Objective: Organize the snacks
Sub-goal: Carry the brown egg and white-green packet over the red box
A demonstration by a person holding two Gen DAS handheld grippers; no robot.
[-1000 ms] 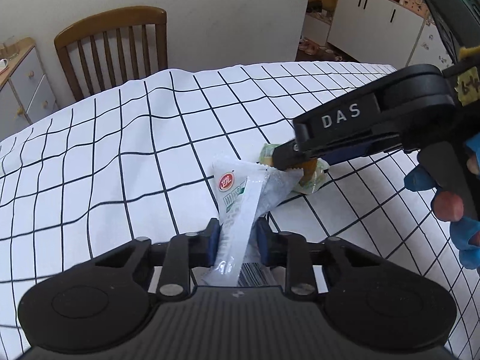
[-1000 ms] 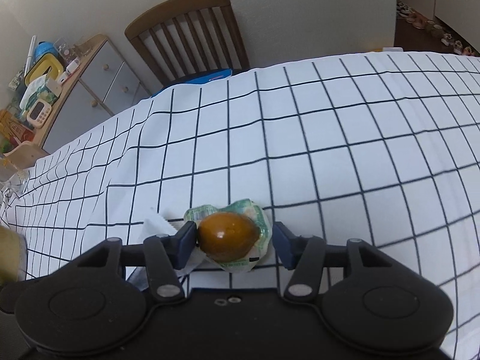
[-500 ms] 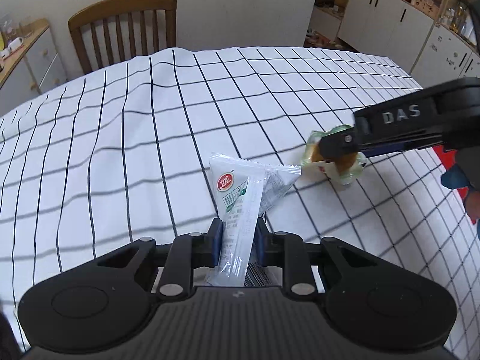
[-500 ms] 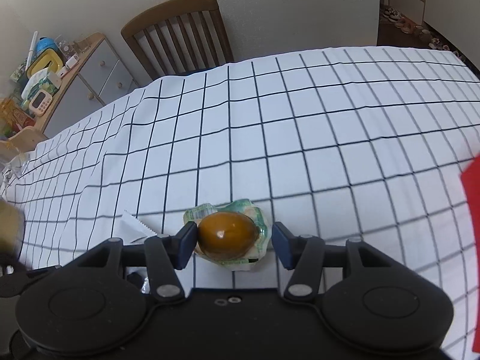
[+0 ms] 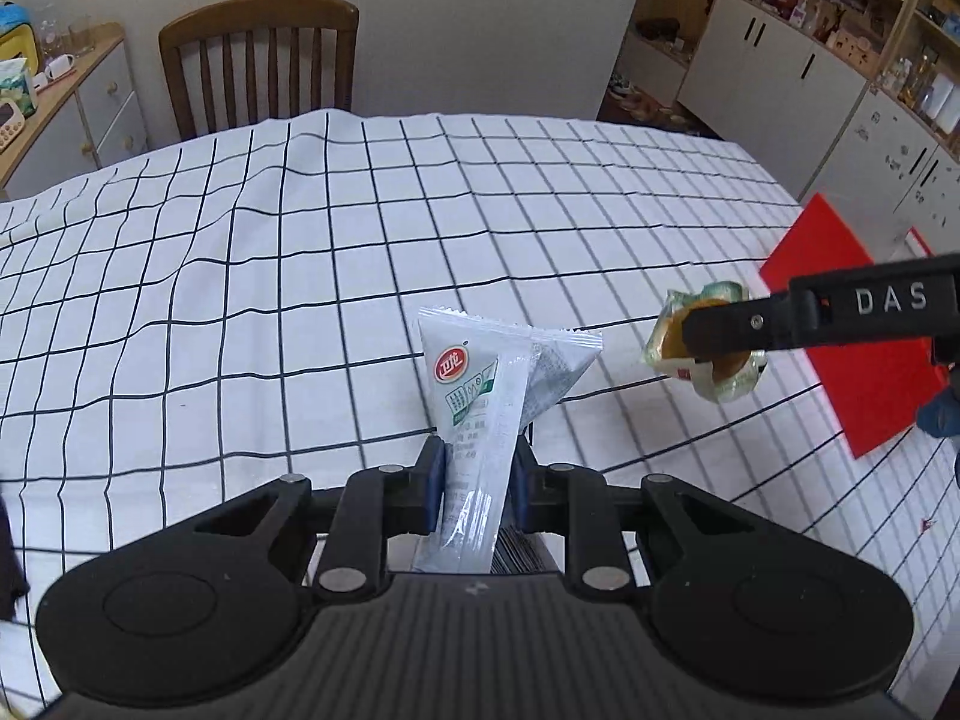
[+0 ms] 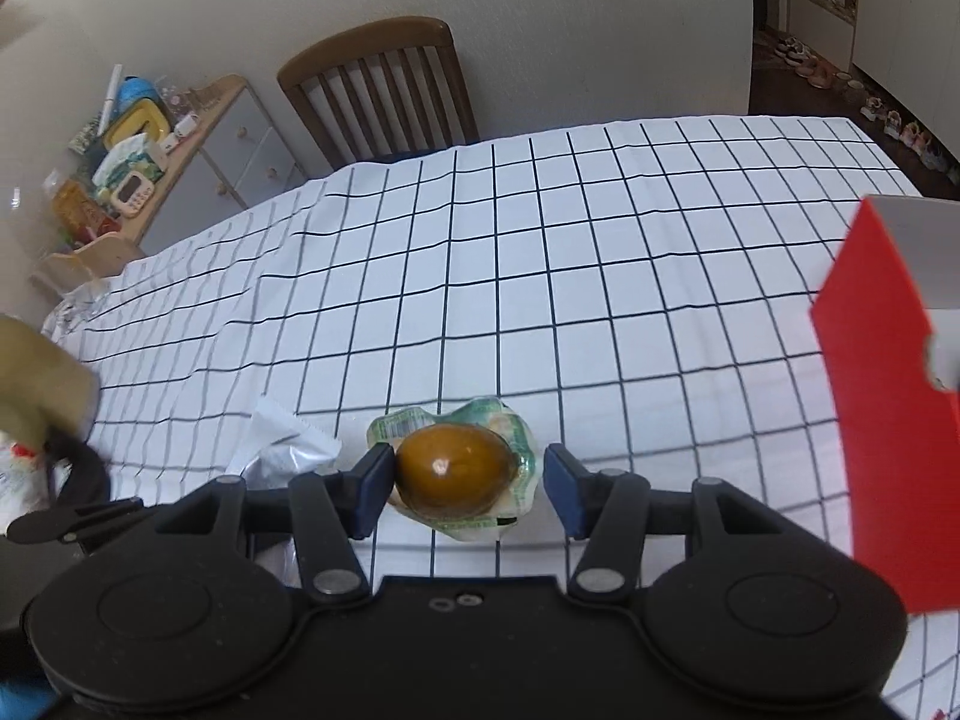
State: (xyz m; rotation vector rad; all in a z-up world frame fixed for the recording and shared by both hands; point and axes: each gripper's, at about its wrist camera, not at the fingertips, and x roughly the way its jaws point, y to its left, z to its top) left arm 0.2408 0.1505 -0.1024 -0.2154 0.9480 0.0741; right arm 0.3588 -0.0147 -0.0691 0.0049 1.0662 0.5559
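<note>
A white snack packet (image 5: 474,384) with a red logo stands upright between the fingers of my left gripper (image 5: 477,474), which is shut on it above the checked tablecloth (image 5: 300,276). My right gripper (image 6: 468,480) is shut on a brown egg in a clear green-edged wrapper (image 6: 453,468). In the left wrist view that egg packet (image 5: 729,381) hangs off the table to the right of the white packet, pinched by the right gripper's finger (image 5: 720,330). The white packet's crimped end (image 6: 282,450) shows at the lower left of the right wrist view.
A red box (image 5: 840,324) with a white inside (image 6: 882,420) stands on the table's right side, close to the right gripper. A wooden chair (image 5: 264,60) is at the far edge. A cluttered sideboard (image 6: 180,144) is at the far left.
Both grippers have risen and pulled back with their snacks still held. The right gripper has carried the egg packet to the right, away from the white packet. The red box has come into view.
</note>
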